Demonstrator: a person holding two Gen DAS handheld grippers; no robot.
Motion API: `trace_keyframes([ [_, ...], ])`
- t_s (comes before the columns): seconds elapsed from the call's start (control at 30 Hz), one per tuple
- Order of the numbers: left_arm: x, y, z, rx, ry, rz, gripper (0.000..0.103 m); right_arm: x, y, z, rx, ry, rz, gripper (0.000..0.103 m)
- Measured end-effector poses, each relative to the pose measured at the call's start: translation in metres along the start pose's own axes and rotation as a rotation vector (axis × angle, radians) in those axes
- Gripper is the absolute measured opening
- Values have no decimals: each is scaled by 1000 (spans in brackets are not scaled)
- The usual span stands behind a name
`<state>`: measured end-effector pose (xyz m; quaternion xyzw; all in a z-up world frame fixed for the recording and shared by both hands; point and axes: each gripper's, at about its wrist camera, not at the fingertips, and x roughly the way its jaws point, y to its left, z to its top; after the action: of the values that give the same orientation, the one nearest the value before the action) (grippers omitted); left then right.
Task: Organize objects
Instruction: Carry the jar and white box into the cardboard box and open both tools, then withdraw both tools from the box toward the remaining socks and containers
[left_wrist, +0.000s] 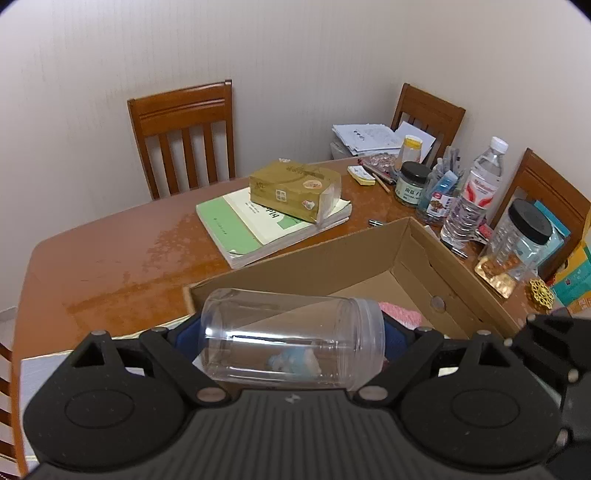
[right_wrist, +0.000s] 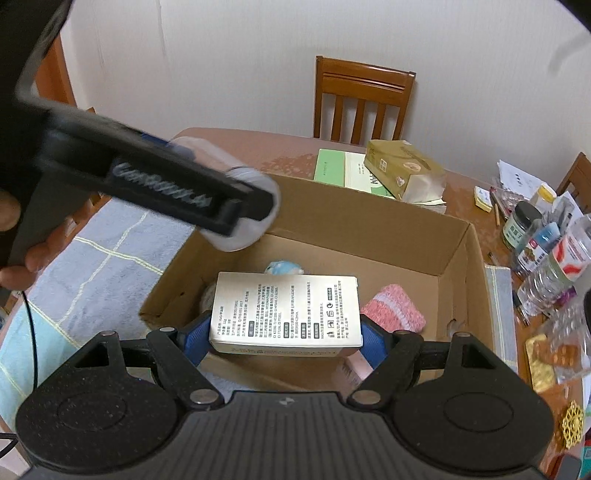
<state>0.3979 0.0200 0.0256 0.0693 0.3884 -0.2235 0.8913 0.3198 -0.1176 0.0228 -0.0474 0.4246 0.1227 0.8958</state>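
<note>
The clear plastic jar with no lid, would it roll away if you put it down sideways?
Probably yes. The clear plastic jar is round and smooth, held on its side between the left gripper pads, so it would likely roll. It looks empty and thin-walled, so probably light. Its glossy plastic may be slippery.

Open cardboard box (right_wrist: 369, 225) lies below and ahead of both claws, top unobstructed. On its floor: pink knitted piece (right_wrist: 393, 308) to right of the right claw (right_wrist: 286, 332), small blue-and-white toy (right_wrist: 284, 267) just ahead of it; bare cardboard beyond these up to the far wall. The left claw (left_wrist: 291, 339) hangs over the box's near-left corner. Ahead of the box, stacked books (left_wrist: 258, 225) with a tissue pack (left_wrist: 291, 190) on top. Right of the box, crowded bottles and jars (left_wrist: 469, 199) close against its wall, no gap. Left and ahead-left, bare tabletop (left_wrist: 110, 251).
</note>
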Motion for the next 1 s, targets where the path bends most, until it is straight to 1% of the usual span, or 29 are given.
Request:
trace_keyframes([
  [0.03,7,-2,3,-1,7,-1,91,4,-1,1,-4,6,6,84],
  [0.1,20,-4,6,-2,19,0,91,9,-3,1,-9,12,12,94],
  [0.17,31,-6,9,-4,30,-4,91,10,-7,-1,-6,0,20,101],
  [0.27,47,-10,13,-8,49,-7,91,11,-13,-2,12,-2,44,102],
  [0.4,63,-14,15,-23,67,-23,94,11,-21,-4,28,-3,34,103],
  [0.53,68,-16,15,-20,81,-5,95,9,-28,-5,47,-3,24,103],
  [0.73,46,-19,12,-4,69,2,96,5,-34,-7,75,3,3,103],
  [0.8,35,-21,9,5,58,3,99,1,-34,-8,81,4,-2,103],
  [1.0,3,-26,-15,27,14,25,100,-15,-33,-23,95,-26,-38,103],
])
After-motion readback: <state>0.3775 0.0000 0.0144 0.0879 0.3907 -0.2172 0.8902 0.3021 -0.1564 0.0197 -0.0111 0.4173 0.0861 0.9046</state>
